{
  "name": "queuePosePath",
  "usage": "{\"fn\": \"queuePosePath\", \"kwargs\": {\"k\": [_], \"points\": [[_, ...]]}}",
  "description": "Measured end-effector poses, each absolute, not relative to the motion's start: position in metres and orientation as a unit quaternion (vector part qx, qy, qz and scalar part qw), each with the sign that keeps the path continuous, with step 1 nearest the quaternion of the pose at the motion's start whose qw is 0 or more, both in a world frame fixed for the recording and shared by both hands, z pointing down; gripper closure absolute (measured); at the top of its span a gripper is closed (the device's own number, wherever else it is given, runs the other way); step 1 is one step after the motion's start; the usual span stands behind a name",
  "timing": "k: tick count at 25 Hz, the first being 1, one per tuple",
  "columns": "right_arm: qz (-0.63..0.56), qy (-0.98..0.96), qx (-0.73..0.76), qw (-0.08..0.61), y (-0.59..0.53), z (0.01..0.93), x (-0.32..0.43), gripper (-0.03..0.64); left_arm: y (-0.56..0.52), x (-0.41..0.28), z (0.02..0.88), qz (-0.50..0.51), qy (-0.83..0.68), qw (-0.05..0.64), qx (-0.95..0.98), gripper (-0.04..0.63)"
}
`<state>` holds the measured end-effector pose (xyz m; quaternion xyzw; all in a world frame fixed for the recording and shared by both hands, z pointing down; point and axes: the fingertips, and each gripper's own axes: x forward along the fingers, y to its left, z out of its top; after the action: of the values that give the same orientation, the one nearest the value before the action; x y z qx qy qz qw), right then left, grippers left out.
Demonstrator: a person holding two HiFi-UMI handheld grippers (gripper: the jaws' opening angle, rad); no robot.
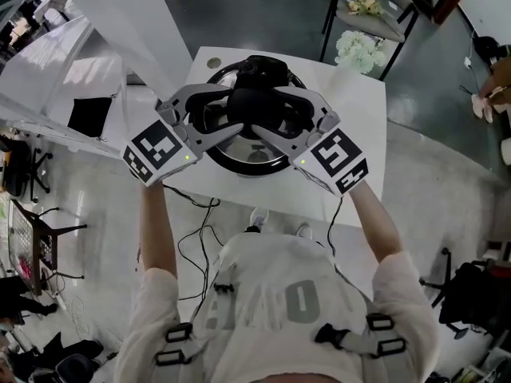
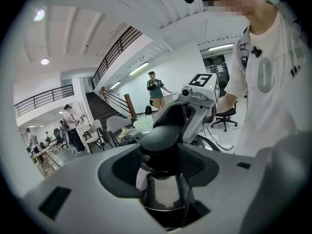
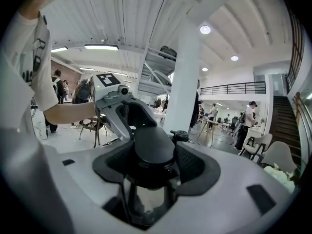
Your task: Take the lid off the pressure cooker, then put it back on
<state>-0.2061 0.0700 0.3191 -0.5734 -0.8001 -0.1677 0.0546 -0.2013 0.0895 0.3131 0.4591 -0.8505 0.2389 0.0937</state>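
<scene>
The pressure cooker (image 1: 239, 166) stands on a small white table (image 1: 359, 102) right in front of me. Its steel lid (image 2: 163, 194) carries a black knob (image 1: 254, 102) in the middle. My left gripper (image 1: 231, 110) comes at the knob from the left and my right gripper (image 1: 279, 114) from the right, and both are shut on it. In the left gripper view the knob (image 2: 163, 135) fills the gap between the jaws, with the right gripper (image 2: 195, 101) facing me behind it. The right gripper view shows the same knob (image 3: 153, 145) clamped, with the lid's steel (image 3: 146, 199) below. Whether the lid is off the pot I cannot tell.
A black valve block (image 1: 263, 66) sits at the lid's far side. A chair (image 1: 363, 22) and white flowers (image 1: 355, 50) stand behind the table at the right. Cables (image 1: 196, 238) trail on the floor by my feet. A white stair structure (image 1: 64, 62) is at the left.
</scene>
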Motion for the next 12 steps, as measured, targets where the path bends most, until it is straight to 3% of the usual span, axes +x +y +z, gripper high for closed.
{"fn": "queuePosePath", "kwargs": {"k": [7,12], "points": [[-0.158,-0.819,-0.548,0.059,-0.058,0.322,-0.181,0.337,-0.039,-0.177,0.317,0.238,-0.836,0.086,0.486,0.36],[-0.162,-0.825,-0.536,0.076,-0.077,0.332,-0.181,0.337,-0.058,-0.178,0.328,0.227,-0.83,0.087,0.503,0.36]]}}
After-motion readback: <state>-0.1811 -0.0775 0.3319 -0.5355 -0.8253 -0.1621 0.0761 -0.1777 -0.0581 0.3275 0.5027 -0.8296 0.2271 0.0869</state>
